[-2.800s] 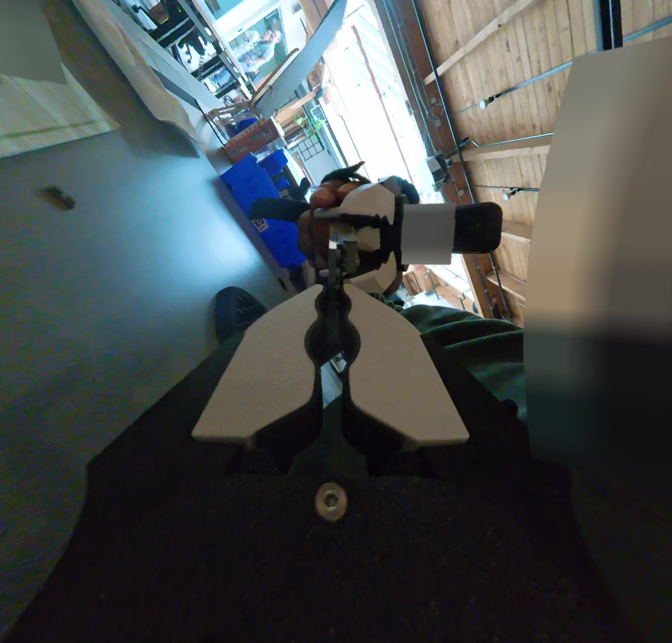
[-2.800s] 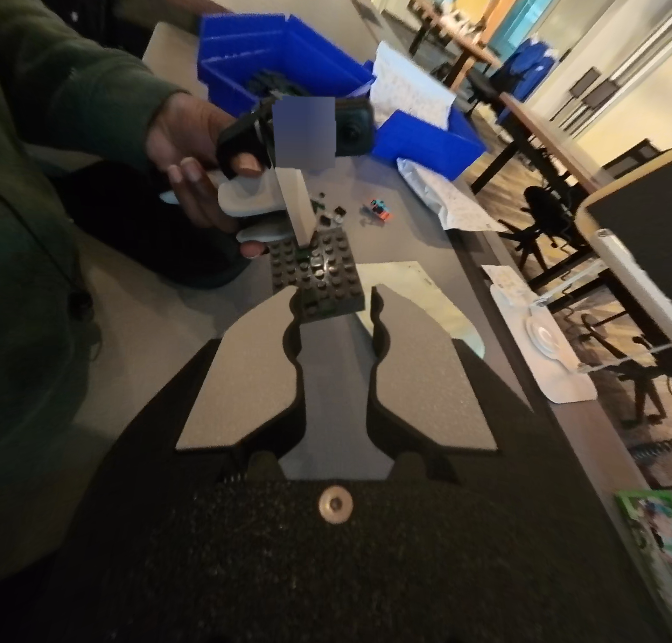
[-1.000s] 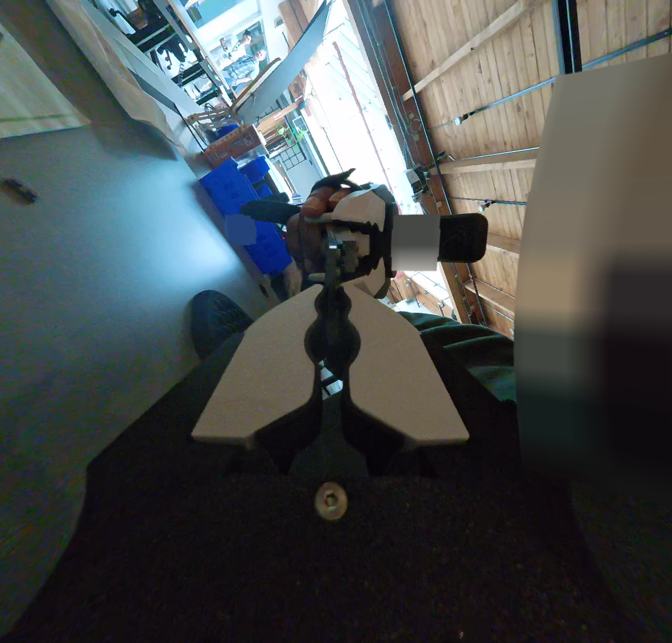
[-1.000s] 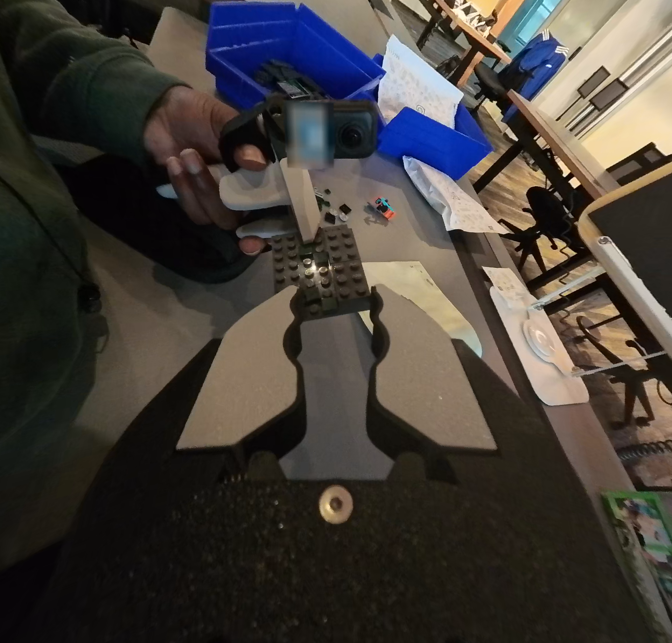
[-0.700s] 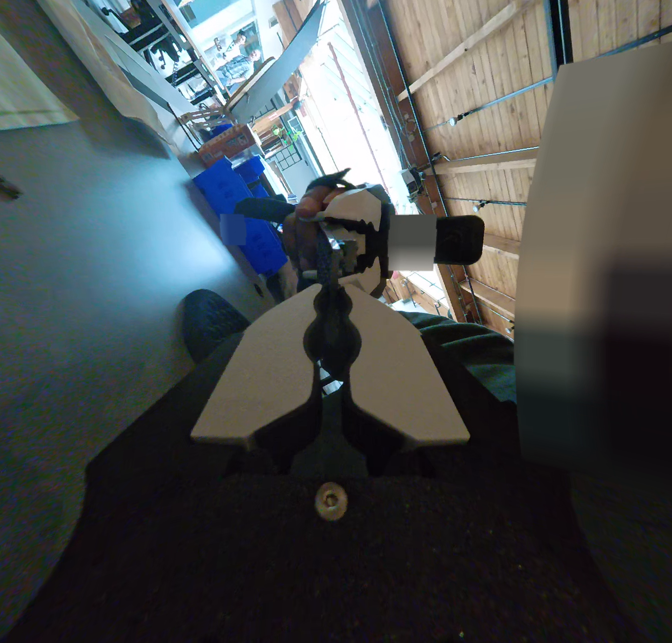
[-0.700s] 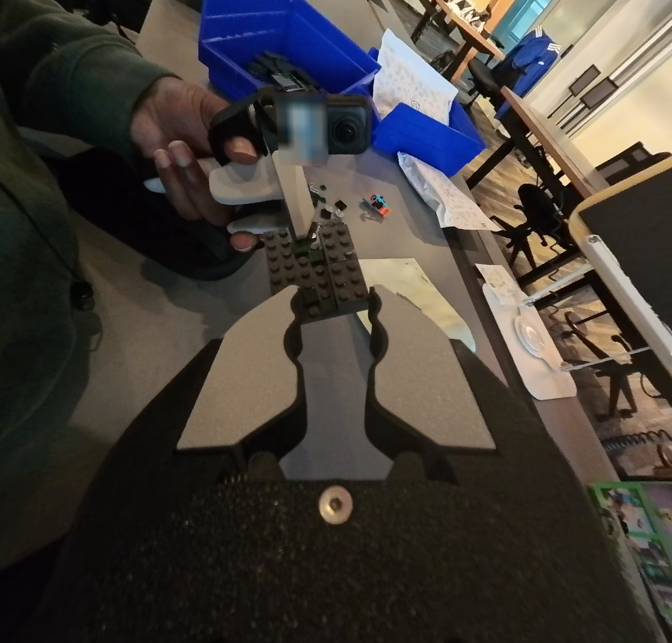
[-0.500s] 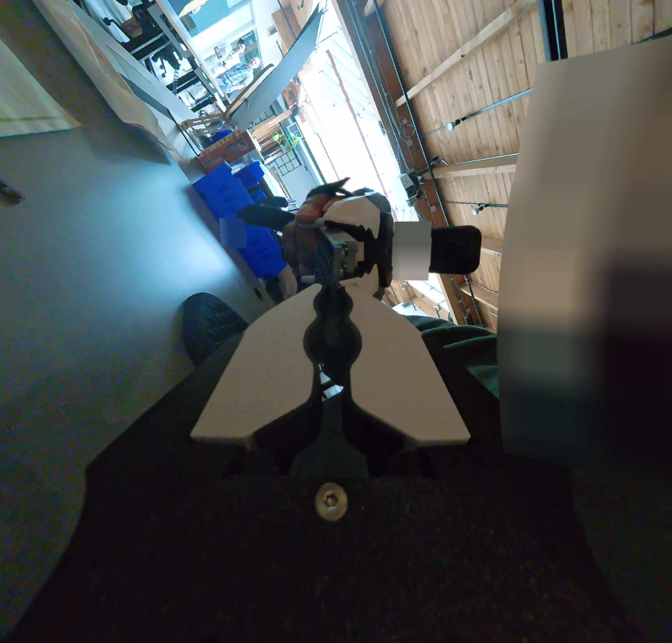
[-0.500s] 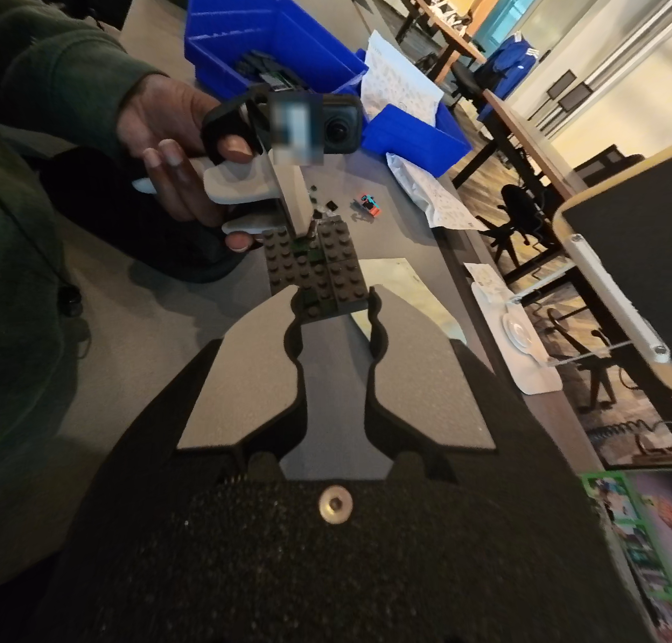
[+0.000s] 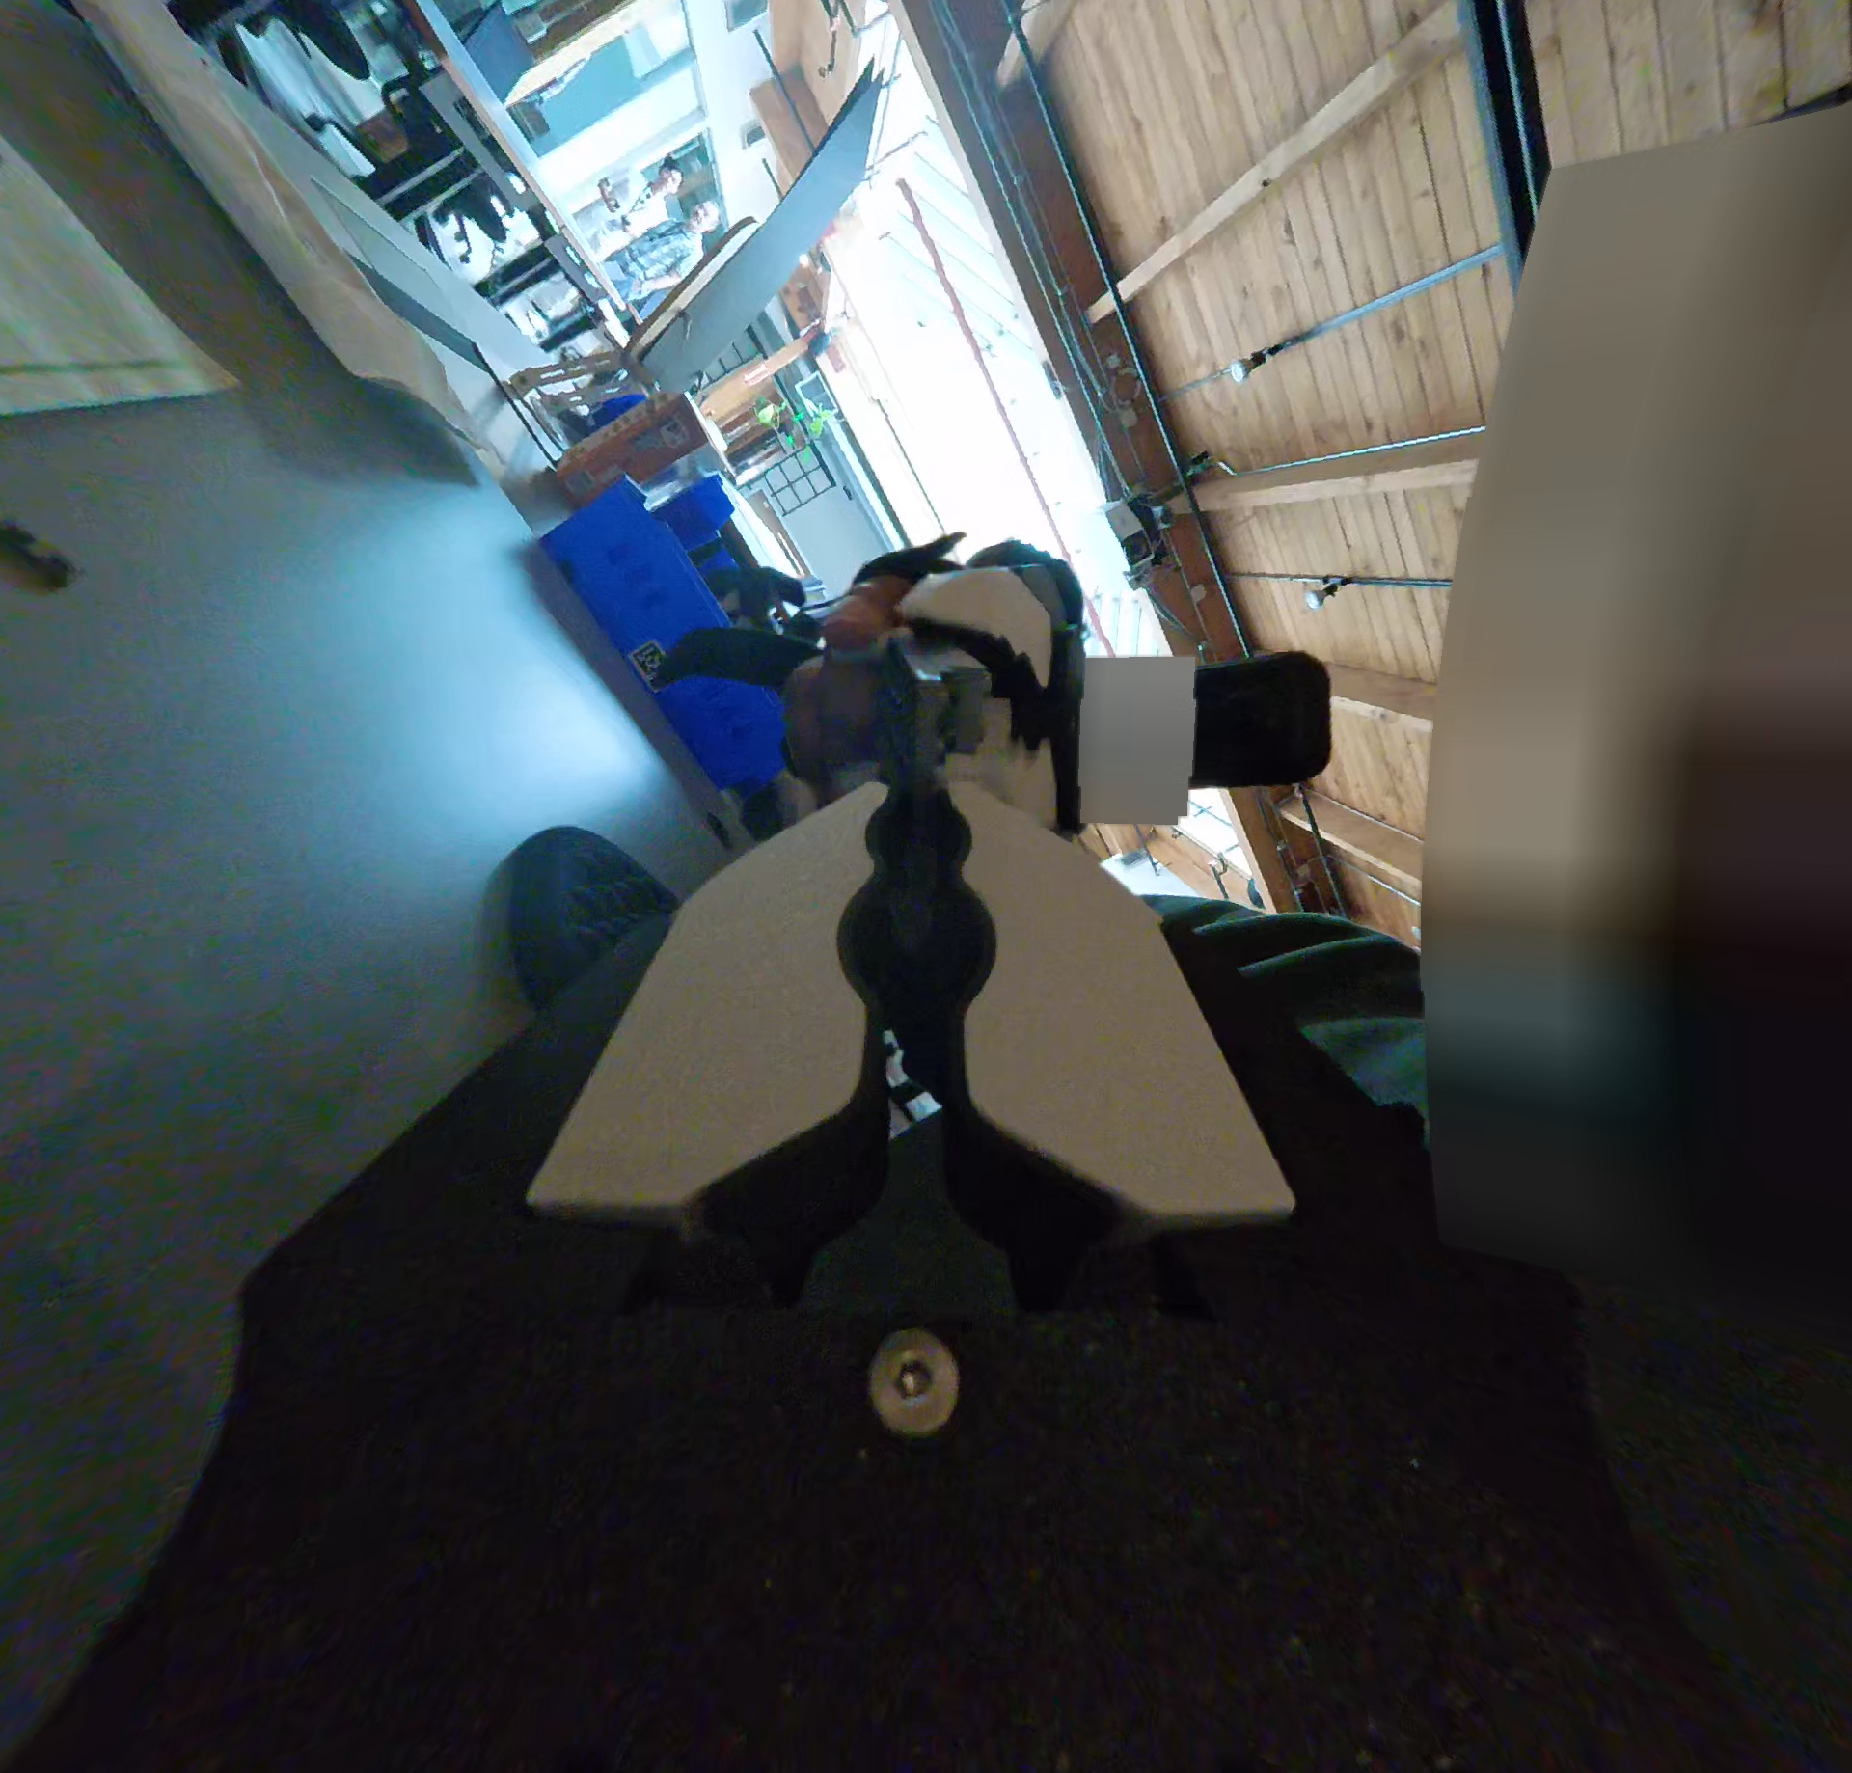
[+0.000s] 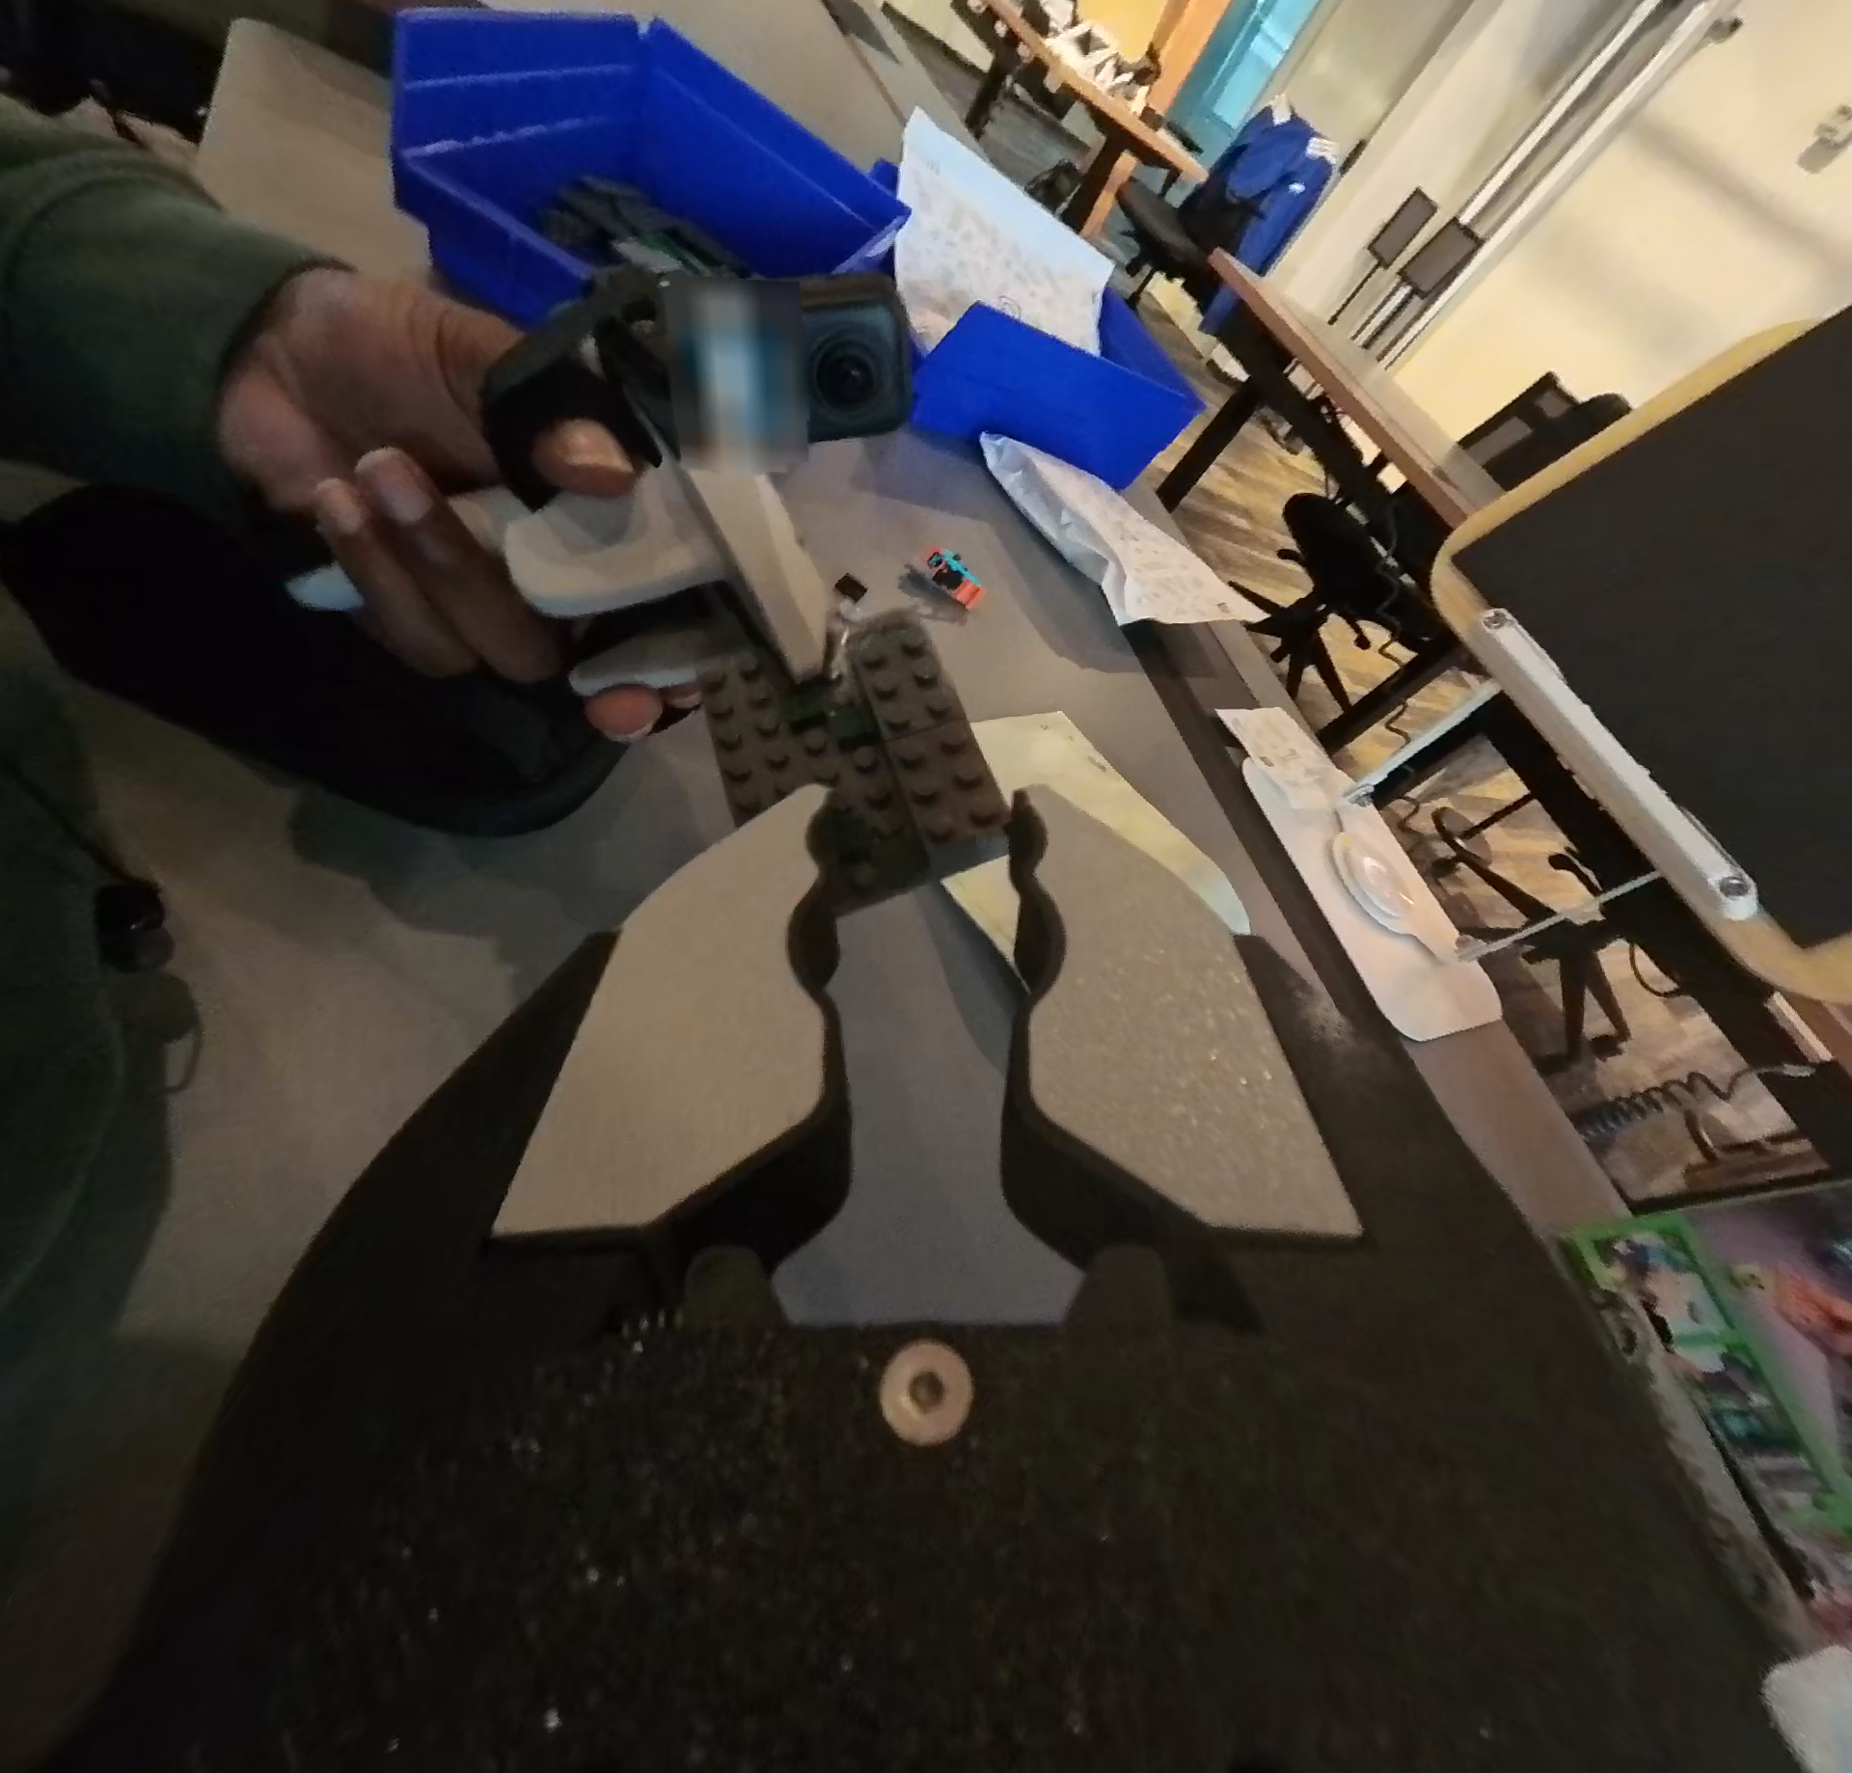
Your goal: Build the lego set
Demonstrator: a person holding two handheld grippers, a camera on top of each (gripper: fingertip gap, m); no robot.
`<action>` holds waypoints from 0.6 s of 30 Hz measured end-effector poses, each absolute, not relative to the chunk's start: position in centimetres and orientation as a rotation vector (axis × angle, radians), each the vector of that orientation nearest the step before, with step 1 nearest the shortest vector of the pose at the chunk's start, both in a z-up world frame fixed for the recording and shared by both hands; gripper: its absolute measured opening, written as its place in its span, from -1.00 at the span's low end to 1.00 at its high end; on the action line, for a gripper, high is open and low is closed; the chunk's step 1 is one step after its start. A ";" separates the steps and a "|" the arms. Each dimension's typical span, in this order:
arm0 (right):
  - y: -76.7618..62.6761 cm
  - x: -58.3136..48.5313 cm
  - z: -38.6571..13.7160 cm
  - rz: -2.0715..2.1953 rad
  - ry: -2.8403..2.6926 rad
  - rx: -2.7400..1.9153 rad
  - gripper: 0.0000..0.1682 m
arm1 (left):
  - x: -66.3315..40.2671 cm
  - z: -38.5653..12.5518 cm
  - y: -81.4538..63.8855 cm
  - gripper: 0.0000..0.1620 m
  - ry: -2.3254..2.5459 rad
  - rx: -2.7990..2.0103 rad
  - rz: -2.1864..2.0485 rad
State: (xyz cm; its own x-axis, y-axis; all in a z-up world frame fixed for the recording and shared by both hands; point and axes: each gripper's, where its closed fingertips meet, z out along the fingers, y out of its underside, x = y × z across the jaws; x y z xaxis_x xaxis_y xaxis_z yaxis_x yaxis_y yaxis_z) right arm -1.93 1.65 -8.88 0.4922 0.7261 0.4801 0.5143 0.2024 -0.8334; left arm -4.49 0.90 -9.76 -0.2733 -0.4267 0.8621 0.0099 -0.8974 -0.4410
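Right then, the right gripper (image 10: 917,813) was clamped on the near edge of the dark grey studded lego plate assembly (image 10: 867,753), holding it up off the grey desk (image 10: 421,933) and tilted away from the camera. The left gripper (image 10: 817,668), held in the person's left hand (image 10: 401,442), was pinched together with its tips pressed down on the far end of the plate, by the small green pieces (image 10: 827,713) in the middle row; a very small part seemed to sit at the tips, but I could not tell what it was. In the left wrist view the left gripper's fingers (image 9: 772,1003) were closed with only a thin dark gap, edge-on to the plate. Judged risks: the right gripper only had a narrow bite on the plate's edge, so pushing down at the far end could lever the plate out of the grip or twist it, and the joined halves could split along the centre seam. If the small part was not lined up on the studs, it could pop off and fall to the desk among the loose bits (image 10: 852,584) near the small red and blue lego piece (image 10: 950,574), or roll off toward the blue plastic bins (image 10: 641,151). Motion blur suggested the hands were not steady, which adds to misalignment.
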 end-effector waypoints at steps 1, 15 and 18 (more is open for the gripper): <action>1.6 -1.8 -8.7 0.202 -1.150 -1.441 -0.78 | -4.5 -9.7 0.7 -0.93 0.509 -1.689 -2.267; 1.5 -1.4 -8.6 0.270 -1.158 -1.476 -0.54 | -4.5 -9.5 1.2 -0.94 0.502 -1.680 -2.255; 1.5 -1.6 -8.6 0.289 -1.166 -1.480 -0.57 | -4.4 -9.4 1.1 -0.94 0.498 -1.680 -2.268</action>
